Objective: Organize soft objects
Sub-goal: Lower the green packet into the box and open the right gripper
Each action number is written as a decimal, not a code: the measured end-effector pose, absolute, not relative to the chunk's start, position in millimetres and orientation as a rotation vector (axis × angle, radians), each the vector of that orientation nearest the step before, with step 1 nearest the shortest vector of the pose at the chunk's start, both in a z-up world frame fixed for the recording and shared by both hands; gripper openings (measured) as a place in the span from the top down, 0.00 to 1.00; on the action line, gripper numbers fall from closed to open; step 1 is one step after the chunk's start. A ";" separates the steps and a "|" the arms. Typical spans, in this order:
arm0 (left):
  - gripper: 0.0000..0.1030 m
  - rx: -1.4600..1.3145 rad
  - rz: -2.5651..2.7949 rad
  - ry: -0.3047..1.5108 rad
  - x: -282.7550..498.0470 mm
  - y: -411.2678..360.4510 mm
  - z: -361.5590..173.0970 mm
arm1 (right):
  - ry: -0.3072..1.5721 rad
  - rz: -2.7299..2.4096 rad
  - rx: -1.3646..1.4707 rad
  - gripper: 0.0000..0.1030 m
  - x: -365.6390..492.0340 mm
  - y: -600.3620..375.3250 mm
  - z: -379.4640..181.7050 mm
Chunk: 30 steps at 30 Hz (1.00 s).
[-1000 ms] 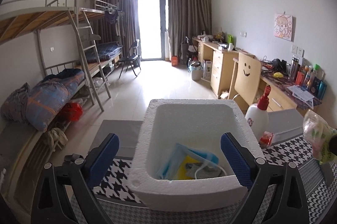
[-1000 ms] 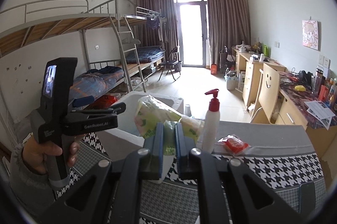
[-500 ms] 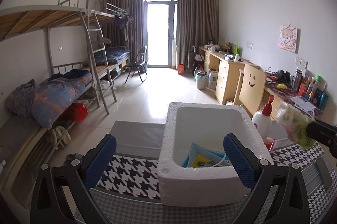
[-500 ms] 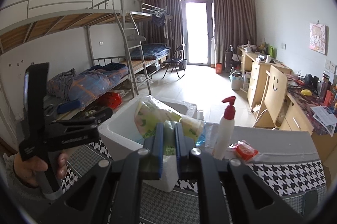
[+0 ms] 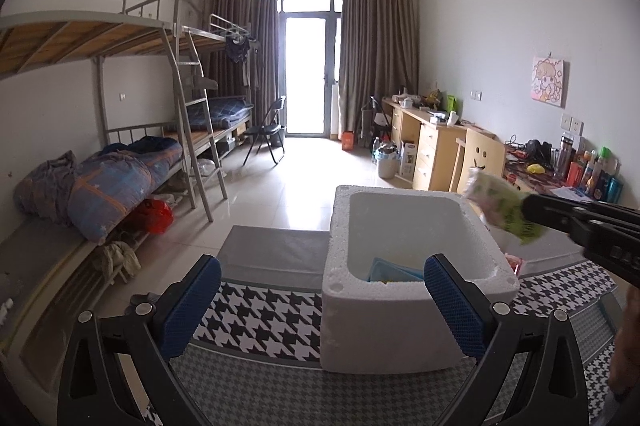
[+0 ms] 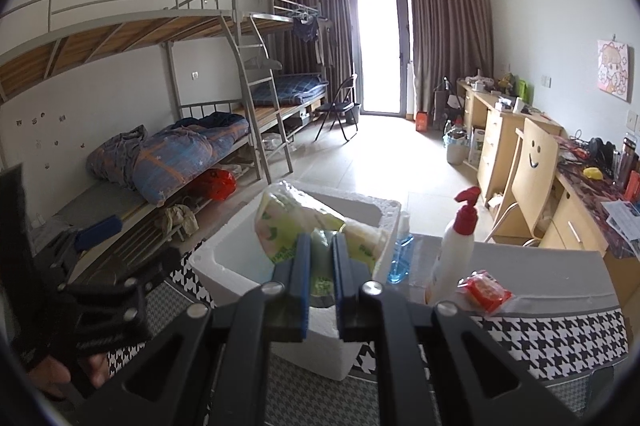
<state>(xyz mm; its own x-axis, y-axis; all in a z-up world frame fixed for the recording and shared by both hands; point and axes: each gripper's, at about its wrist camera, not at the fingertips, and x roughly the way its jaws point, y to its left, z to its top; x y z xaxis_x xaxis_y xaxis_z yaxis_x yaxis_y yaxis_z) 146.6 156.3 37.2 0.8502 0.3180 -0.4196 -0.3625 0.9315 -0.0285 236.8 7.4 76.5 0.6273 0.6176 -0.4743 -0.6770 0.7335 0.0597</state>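
- The right gripper is seen clamped on a soft green-and-white tissue pack, which is squeezed between the blue pads; nothing else is held by it.
- The left gripper is held wide open and empty, its jaws standing either side of the near wall of the white foam box, with no contact made.
- Compared with a second ago, the tissue pack has been carried sideways from beside the box to its right rim; in the left view it is now seen, blurred, just above that rim.
- The left gripper has been shifted as well, so the box now sits further right in its view than before.
- Inside the box, a blue packet with a bit of yellow is already lying at the bottom.
- On the grey and houndstooth-patterned surface, a red-capped pump bottle, a small red packet and a blue-liquid bottle are standing or lying just beside the box.
- The carry is judged nearly finished: the pack is almost over the opening, so a further short move inward and a release are what remain for this item.
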 end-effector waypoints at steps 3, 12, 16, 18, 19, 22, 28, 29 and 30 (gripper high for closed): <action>0.01 -0.098 0.363 0.418 142.0 156.4 36.3 | 0.510 0.745 -0.130 0.88 240.5 12.2 72.6; 0.01 -0.108 0.368 0.420 132.6 163.3 32.5 | 0.576 0.777 -0.122 0.88 252.8 27.7 66.5; 0.01 -0.121 0.380 0.413 128.2 169.0 34.0 | 0.595 0.782 -0.121 0.88 257.8 35.8 61.4; 0.01 -0.123 0.379 0.412 126.9 170.8 34.0 | 0.604 0.778 -0.130 0.88 260.4 40.7 58.1; 0.01 -0.123 0.382 0.413 126.7 171.0 34.1 | 0.608 0.782 -0.130 0.88 261.2 42.6 56.5; 0.01 -0.121 0.378 0.405 122.6 172.3 34.1 | 0.639 0.791 -0.135 0.71 264.8 49.1 51.4; 0.01 -0.132 0.379 0.399 119.4 174.8 34.5 | 0.584 0.797 -0.146 0.40 251.3 42.1 55.0; 0.01 -0.128 0.377 0.400 119.6 173.5 34.5 | 0.579 0.802 -0.154 0.40 248.0 40.4 56.3; 0.01 -0.125 0.378 0.400 119.6 172.3 34.8 | 0.577 0.804 -0.155 0.39 245.9 39.3 56.5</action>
